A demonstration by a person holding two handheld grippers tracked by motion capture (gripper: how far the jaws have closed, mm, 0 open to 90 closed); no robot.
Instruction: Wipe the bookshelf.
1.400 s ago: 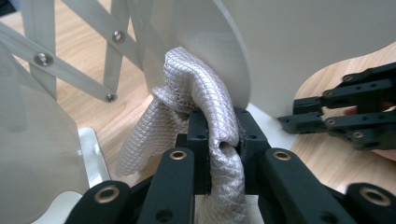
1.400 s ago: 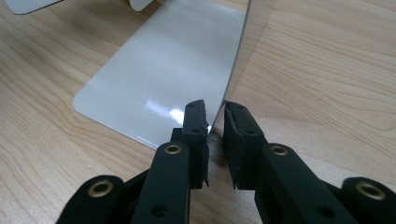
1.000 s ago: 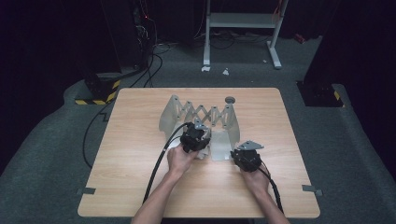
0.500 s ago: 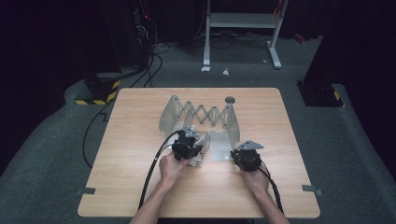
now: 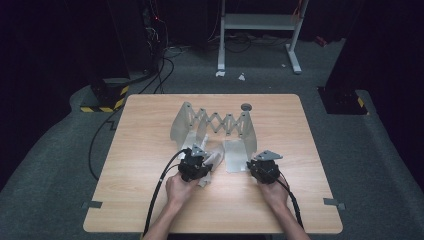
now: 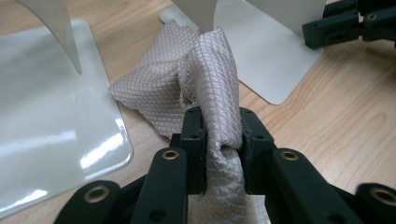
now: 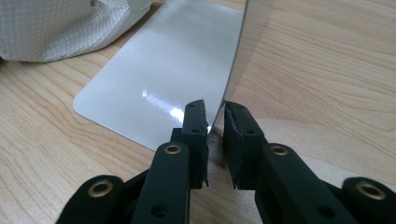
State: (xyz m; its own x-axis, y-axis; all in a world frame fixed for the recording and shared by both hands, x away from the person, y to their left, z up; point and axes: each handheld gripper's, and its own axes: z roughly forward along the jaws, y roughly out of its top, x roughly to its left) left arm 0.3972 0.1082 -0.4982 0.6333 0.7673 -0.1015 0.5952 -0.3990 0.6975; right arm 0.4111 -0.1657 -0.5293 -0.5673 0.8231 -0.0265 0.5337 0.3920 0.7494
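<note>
The left gripper [image 6: 223, 135] has the cloth [image 6: 205, 74] bunched between its jaws; the jaws have just been easing apart, yet the fabric is pinched there, its pads [image 6: 195, 135] pressing the fold from both sides. From the jaws the cloth runs straight ahead and a little to their left, rising in a ridge and then spreading flat on the counter [image 6: 336, 121] between the rack's two base plates. Its long axis lies along the gripper's own line. The right gripper [image 7: 215, 128], jaws nearly together, clamps the upright edge of the rack [image 7: 236, 56]; its base plate spreads ahead and left of the jaws, the cloth well beyond. The left hand [image 5: 181, 189] is by far nearer the cloth, so I judge any further move of it falls to that hand
</note>
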